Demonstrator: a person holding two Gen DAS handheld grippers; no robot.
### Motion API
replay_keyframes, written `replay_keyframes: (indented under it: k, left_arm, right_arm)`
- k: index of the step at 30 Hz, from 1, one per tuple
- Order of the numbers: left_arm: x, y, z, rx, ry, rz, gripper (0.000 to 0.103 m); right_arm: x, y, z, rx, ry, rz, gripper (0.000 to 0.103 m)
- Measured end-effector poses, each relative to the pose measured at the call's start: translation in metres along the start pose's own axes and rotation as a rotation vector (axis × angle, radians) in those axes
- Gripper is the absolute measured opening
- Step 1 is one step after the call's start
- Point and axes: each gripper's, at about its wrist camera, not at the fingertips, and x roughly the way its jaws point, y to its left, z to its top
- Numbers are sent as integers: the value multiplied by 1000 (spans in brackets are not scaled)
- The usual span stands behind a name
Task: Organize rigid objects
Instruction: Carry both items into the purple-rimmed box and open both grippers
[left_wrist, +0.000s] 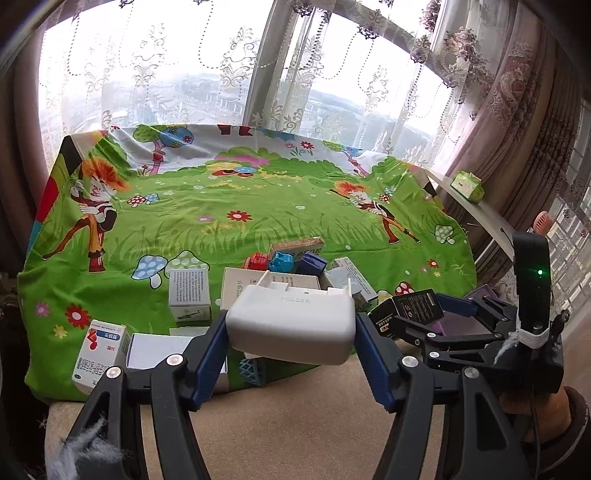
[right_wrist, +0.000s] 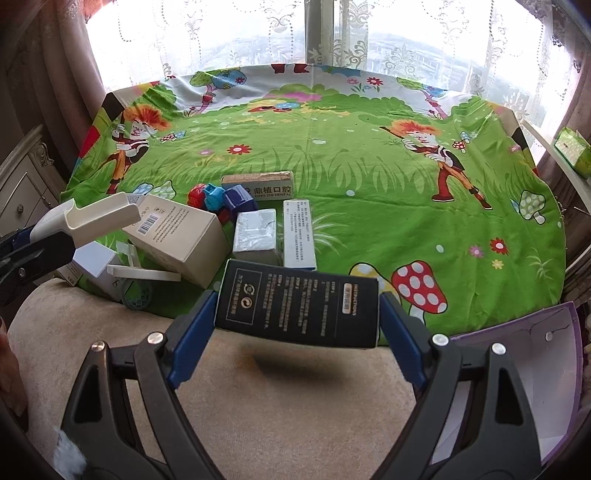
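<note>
Boxes (left_wrist: 190, 295) and toy blocks (left_wrist: 280, 261) lie clustered on the green cloth (left_wrist: 258, 206). Left view: my left gripper (left_wrist: 290, 330) clamps a white holder (left_wrist: 290, 325). Right view: my right gripper (right_wrist: 297, 308) clamps a black box (right_wrist: 297, 308); only here the purple bin (right_wrist: 517, 376) shows open, likely the next drop.

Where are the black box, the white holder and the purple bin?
black box (right_wrist: 297, 308), right wrist view, middle of its printed face.
white holder (left_wrist: 290, 326), left wrist view, its smooth front.
purple bin (right_wrist: 517, 369), right wrist view, its inner wall.
</note>
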Motion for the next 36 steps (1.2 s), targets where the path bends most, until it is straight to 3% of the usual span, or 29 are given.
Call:
replay_keyframes:
  k: [15,30,36]
  left_arm:
    - [16,-94,-16,147,114,-169,66]
    - [41,-196,-42,333,275,-345,67]
    - [46,-209,-50,369,310,-376,80]
  right_arm:
    - [-62,-66,-48,160,-49,2,88]
    - [-88,-165,-110,388,-3,-142,88]
    - [-91,-185,-117,443,2,-177,89]
